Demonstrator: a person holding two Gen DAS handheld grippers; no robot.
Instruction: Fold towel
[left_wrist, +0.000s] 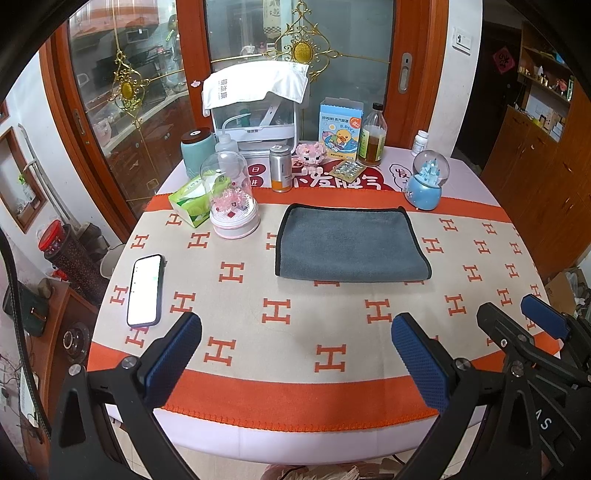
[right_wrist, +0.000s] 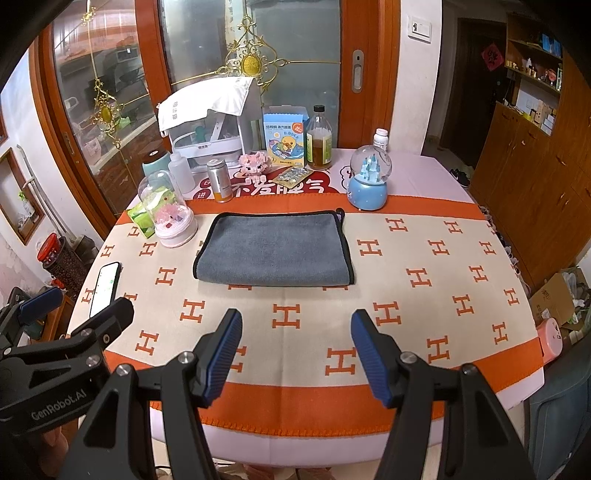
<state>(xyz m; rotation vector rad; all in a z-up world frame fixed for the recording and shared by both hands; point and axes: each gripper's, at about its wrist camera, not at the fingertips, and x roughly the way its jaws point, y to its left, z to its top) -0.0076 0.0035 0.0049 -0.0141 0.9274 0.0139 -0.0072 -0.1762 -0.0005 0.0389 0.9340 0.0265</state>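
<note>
A grey towel (left_wrist: 351, 243) with black edging lies flat and folded on the orange and cream tablecloth, toward the far side of the table; it also shows in the right wrist view (right_wrist: 275, 249). My left gripper (left_wrist: 295, 354) is open and empty, hovering over the near table edge, well short of the towel. My right gripper (right_wrist: 295, 354) is open and empty, also at the near edge. The right gripper shows at the right of the left wrist view (left_wrist: 524, 317); the left gripper shows at the left of the right wrist view (right_wrist: 74, 306).
A lit phone (left_wrist: 146, 290) lies at the left. Behind the towel stand a glass dome ornament (left_wrist: 232, 199), tissue pack (left_wrist: 188, 203), metal can (left_wrist: 280, 168), blue snow globe (left_wrist: 426, 182), bottle (left_wrist: 373, 134), carton (left_wrist: 340, 127) and a white appliance (left_wrist: 255, 110).
</note>
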